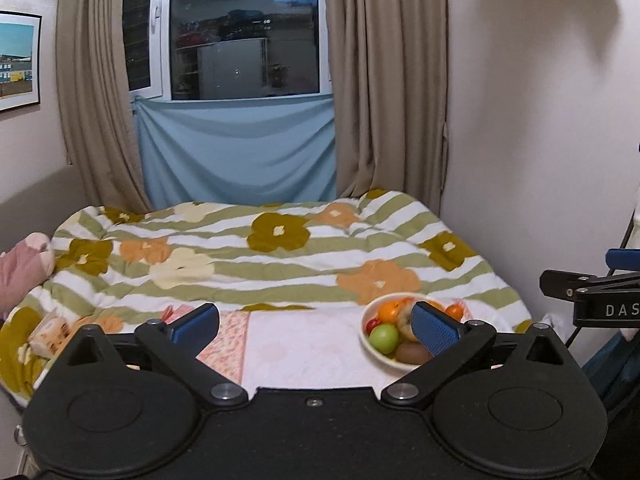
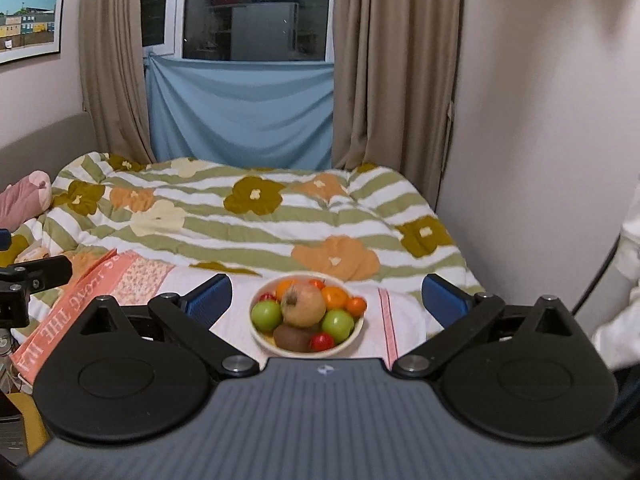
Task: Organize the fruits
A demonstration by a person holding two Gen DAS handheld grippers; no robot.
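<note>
A cream bowl (image 2: 356,338) of fruit sits on a pale pink cloth (image 2: 408,320) on the bed. It holds a pomegranate (image 2: 304,305), two green apples (image 2: 266,315), oranges (image 2: 335,296), a kiwi (image 2: 292,338) and small red fruits (image 2: 321,341). My right gripper (image 2: 326,298) is open and empty, with the bowl centred between its fingers, just ahead. My left gripper (image 1: 316,326) is open and empty; the bowl (image 1: 370,346) lies behind its right finger (image 1: 434,330). The right gripper also shows at the left wrist view's right edge (image 1: 592,296).
A striped floral quilt (image 2: 256,216) covers the bed behind the cloth. An orange lettered towel (image 2: 76,304) lies at the left. A pink plush toy (image 2: 24,198) rests by the left wall. Curtains and a window stand behind; a bare wall (image 2: 520,120) runs along the right.
</note>
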